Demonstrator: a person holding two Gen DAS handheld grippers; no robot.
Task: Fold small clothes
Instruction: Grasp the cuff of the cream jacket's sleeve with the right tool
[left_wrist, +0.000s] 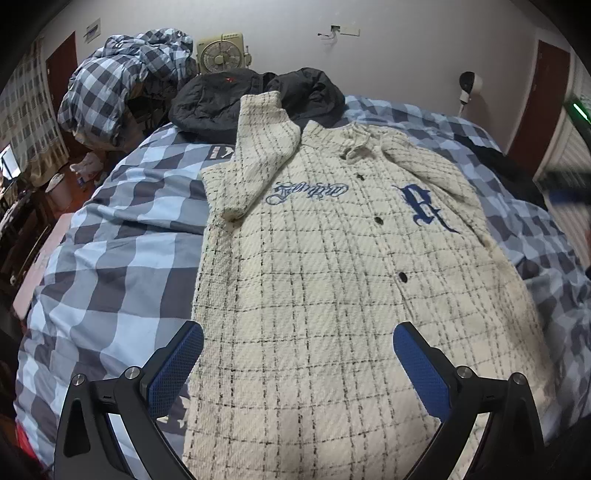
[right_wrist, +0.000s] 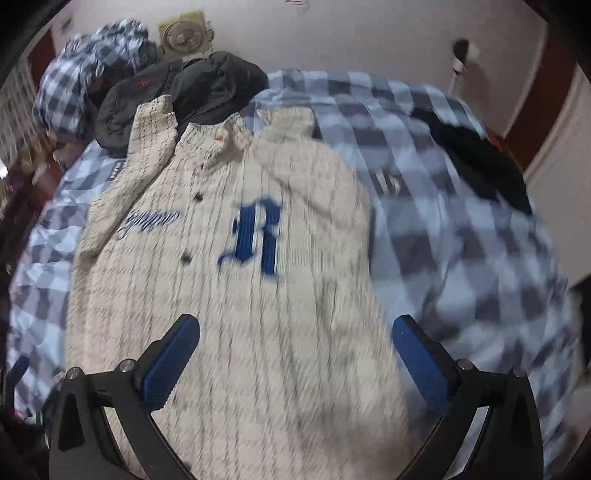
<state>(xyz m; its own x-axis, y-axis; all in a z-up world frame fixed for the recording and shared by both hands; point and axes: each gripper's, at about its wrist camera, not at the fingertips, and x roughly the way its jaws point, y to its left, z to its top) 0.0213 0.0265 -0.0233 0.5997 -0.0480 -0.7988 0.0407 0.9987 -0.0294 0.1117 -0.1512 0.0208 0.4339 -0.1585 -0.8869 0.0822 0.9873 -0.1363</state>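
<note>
My left gripper (left_wrist: 297, 363) and right gripper (right_wrist: 295, 360) both hung open over the hem of the cream jacket (left_wrist: 332, 277), which lay lengthwise ahead on the checked bedspread (left_wrist: 110, 258), collar farthest.

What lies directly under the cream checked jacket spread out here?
The blue-and-grey checked quilt shows around the cream jacket; a dark padded garment sits under its far sleeve. Whatever lies beneath its middle is covered.

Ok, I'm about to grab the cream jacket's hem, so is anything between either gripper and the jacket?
Nothing visible. The left gripper and right gripper are both open above the cream jacket, with bare fabric between their fingers. The dark jacket lies beyond the collar, out of the way.
</note>
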